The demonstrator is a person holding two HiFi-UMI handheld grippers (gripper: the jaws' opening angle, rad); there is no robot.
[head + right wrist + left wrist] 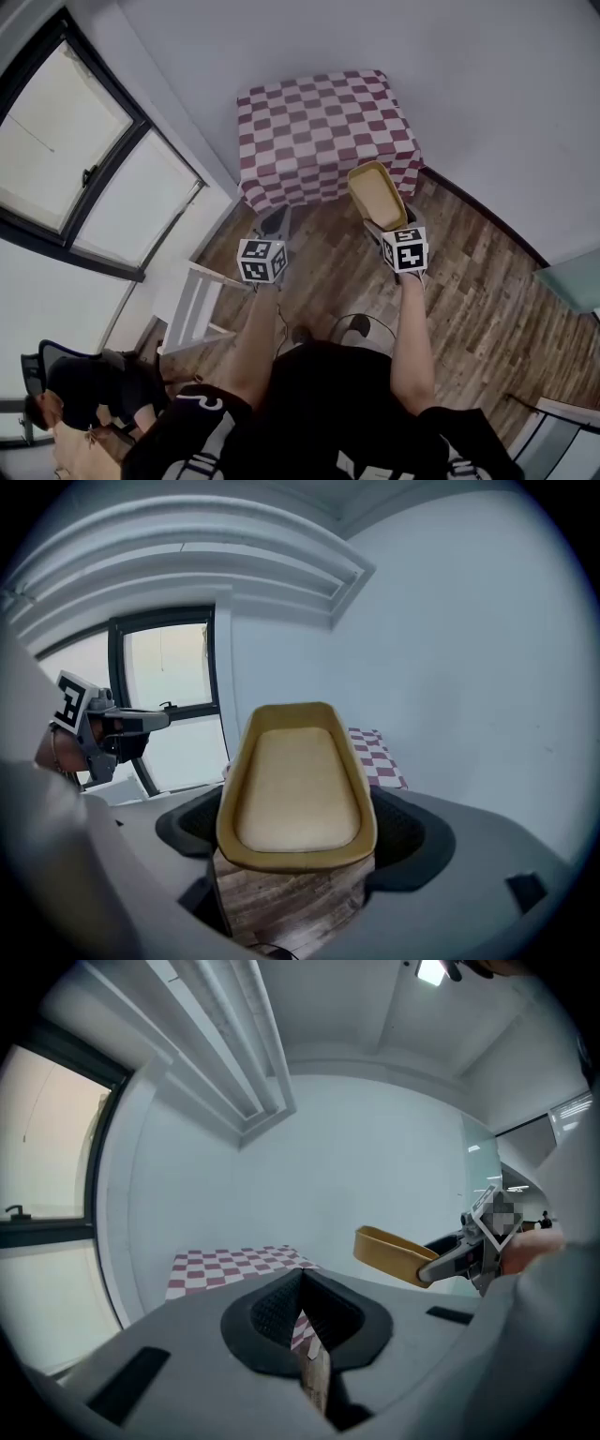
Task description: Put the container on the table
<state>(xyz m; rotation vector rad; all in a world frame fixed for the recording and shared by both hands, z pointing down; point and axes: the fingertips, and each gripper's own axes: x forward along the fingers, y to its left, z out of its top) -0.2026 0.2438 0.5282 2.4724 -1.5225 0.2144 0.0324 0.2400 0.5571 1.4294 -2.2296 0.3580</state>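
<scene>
The person wears a black short-sleeved top, with white lettering on it toward seven o'clock. The left gripper and right gripper have smooth grey shells and black ribbed pads. Each carries a white cube with black square markers.

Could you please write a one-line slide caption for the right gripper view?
Right gripper holds a yellow container between its jaws, facing the checkered table ahead.
</scene>
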